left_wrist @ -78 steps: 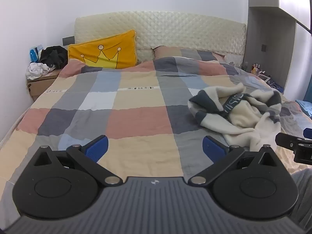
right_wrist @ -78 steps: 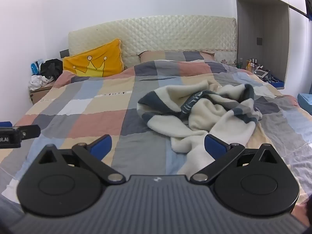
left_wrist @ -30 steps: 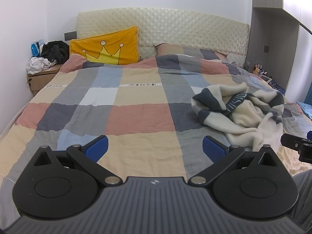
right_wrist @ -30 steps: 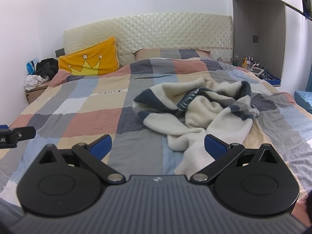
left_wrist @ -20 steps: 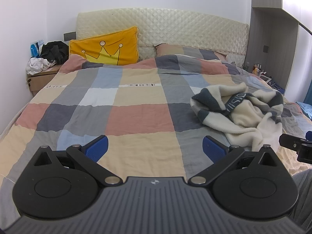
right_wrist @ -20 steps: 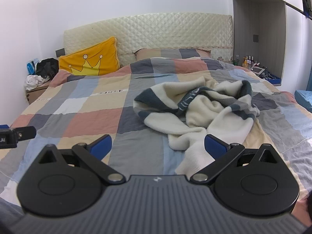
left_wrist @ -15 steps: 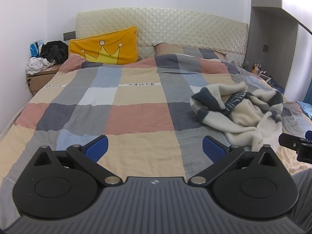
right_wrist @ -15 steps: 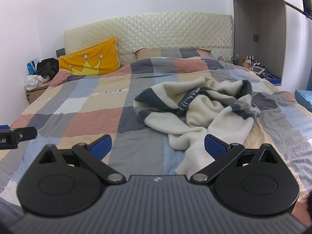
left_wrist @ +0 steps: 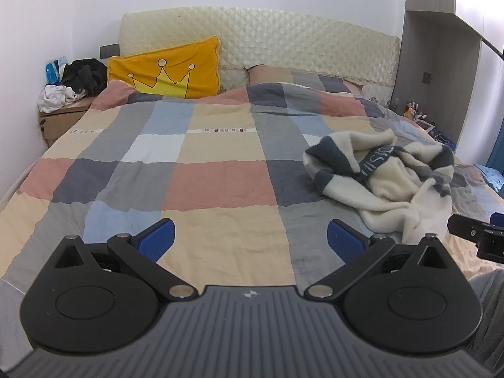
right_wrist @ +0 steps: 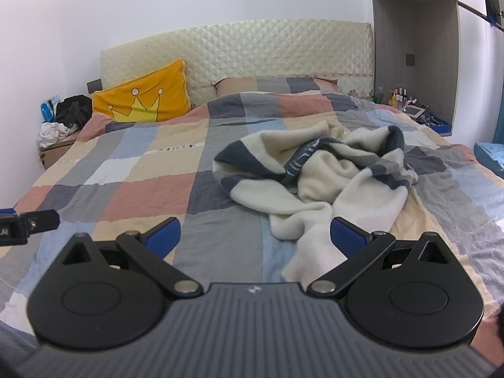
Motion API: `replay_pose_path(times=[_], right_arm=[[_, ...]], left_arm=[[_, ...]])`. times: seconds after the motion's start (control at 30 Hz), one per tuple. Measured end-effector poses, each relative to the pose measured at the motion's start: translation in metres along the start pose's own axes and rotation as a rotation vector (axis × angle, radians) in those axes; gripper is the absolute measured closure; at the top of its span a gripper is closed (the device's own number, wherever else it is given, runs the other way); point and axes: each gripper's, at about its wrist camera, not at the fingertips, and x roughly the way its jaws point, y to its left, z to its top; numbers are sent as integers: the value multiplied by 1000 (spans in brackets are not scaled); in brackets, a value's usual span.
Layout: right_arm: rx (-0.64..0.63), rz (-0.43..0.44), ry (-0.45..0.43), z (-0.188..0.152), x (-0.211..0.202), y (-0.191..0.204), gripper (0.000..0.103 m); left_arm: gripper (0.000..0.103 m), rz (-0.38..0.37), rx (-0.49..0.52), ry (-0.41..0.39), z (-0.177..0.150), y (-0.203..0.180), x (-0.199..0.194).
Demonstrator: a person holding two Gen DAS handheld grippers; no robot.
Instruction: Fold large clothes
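A crumpled cream fleece garment with dark blue-grey stripes [right_wrist: 318, 182] lies in a heap on the right half of the checked bedspread [right_wrist: 151, 195]. In the left wrist view the garment [left_wrist: 390, 182] is ahead to the right. My left gripper [left_wrist: 250, 239] is open and empty above the bed's near edge, left of the heap. My right gripper [right_wrist: 255, 236] is open and empty, just short of the garment's near trailing end [right_wrist: 312, 252]. Each gripper's tip shows at the edge of the other's view.
A yellow crown pillow [left_wrist: 167, 72] leans on the quilted headboard [left_wrist: 283, 41]. A bedside box with piled clothes [left_wrist: 66, 94] stands at the far left. A grey cabinet and a shelf with small bottles [right_wrist: 406, 97] are at the right.
Both grippers have stayed open and nearly still over the last second; the views shift only slightly. The garment has not moved.
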Motion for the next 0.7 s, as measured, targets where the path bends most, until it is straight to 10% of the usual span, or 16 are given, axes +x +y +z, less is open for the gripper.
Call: replay_pose_path(times=[0.7], right_arm=[[74, -32, -34, 10, 20, -18, 0]], left_arm=[[0, -19, 46, -11, 12, -12, 26]])
